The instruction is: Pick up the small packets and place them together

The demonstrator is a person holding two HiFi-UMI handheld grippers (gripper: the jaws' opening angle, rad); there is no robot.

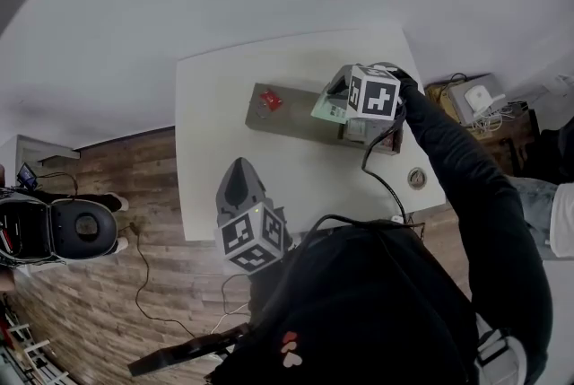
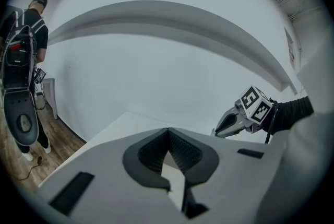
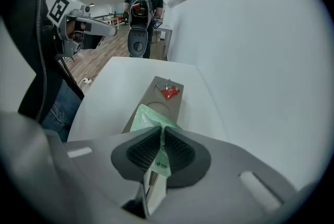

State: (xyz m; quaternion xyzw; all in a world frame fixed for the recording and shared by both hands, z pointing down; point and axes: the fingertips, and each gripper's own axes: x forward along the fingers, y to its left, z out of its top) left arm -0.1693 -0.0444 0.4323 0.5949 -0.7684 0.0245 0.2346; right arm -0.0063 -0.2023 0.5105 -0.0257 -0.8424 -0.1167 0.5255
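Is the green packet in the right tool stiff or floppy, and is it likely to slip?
Probably floppy: the green packet bends and creases beyond the right tool. Likely light, since a pinch on one edge carries it. Its ribbed pads should limit slipping.

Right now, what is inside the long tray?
A red packet lies in the far recess of the tray; the next recess looks bare. The green packet, pinched in the right claw, covers the near end.
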